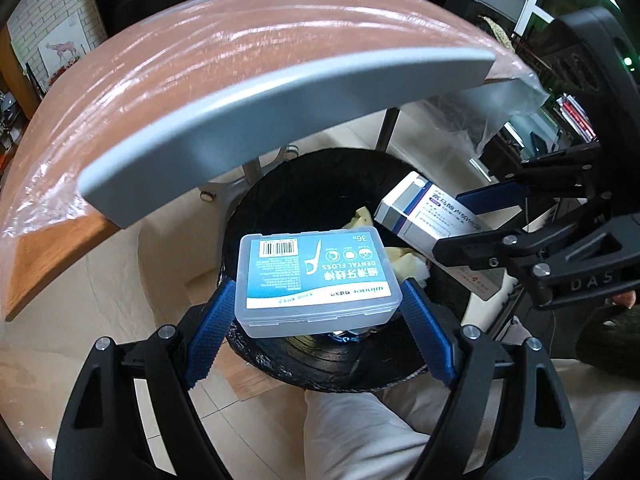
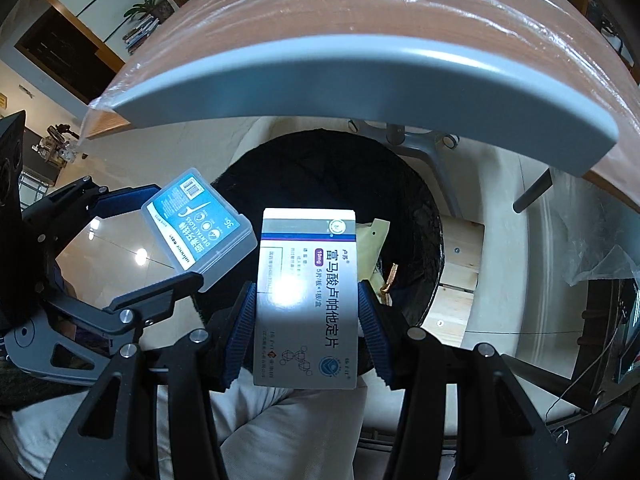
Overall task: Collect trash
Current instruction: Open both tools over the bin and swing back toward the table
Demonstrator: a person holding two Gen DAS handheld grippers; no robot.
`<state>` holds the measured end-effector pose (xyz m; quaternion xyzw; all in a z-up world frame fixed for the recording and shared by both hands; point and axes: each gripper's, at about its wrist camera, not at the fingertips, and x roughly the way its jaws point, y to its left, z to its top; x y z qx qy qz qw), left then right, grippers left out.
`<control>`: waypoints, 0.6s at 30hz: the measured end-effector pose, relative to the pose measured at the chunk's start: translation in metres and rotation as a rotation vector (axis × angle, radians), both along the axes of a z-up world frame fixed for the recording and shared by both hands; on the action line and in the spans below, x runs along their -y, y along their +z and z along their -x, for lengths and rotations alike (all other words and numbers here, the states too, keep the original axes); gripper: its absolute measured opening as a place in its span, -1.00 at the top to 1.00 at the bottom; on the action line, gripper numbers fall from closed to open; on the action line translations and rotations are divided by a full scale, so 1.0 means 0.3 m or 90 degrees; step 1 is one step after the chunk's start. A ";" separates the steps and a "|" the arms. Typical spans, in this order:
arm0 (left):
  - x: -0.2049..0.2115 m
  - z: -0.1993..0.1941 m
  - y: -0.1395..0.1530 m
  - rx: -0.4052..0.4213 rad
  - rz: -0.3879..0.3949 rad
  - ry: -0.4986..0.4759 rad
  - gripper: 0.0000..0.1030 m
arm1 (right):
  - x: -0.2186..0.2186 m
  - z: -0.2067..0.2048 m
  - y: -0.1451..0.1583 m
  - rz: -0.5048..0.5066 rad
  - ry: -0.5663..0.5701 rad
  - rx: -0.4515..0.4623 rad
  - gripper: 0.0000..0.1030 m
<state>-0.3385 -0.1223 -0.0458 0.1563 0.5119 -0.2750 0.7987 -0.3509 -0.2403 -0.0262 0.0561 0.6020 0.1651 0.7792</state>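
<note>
My left gripper (image 1: 316, 304) is shut on a clear plastic dental floss box (image 1: 316, 272) with a blue label, held over the mouth of a black-lined trash bin (image 1: 320, 356). The same floss box (image 2: 200, 224) shows at the left of the right wrist view. My right gripper (image 2: 306, 316) is shut on a white medicine carton (image 2: 306, 300), also above the bin (image 2: 420, 240). In the left wrist view that carton (image 1: 420, 212) hangs at the right, over the bin. Yellowish scraps (image 2: 372, 248) lie inside the bin.
A table edge with a grey rim (image 1: 240, 120) and plastic-wrapped wooden top (image 1: 200, 40) overhangs the far side of the bin. Grey table legs (image 2: 436, 160) stand behind it. A person's light trouser leg (image 1: 360, 432) is below the grippers. A wooden board (image 2: 460, 264) lies right of the bin.
</note>
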 end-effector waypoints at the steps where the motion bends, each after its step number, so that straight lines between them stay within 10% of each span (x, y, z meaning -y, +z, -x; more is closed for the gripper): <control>1: 0.002 -0.006 -0.012 -0.005 -0.002 0.000 -0.62 | -0.002 -0.003 -0.008 0.001 -0.001 0.000 0.03; 7: 0.014 -0.039 -0.072 -0.030 -0.013 -0.008 -0.62 | -0.004 -0.031 -0.050 0.002 -0.012 -0.009 0.02; 10: 0.018 -0.054 -0.084 -0.029 -0.021 -0.001 -0.62 | 0.010 -0.037 -0.066 -0.014 -0.032 -0.016 -0.44; 18: -0.016 -0.060 -0.040 -0.067 0.026 0.010 -0.67 | 0.072 0.001 -0.022 -0.009 -0.048 -0.010 -0.46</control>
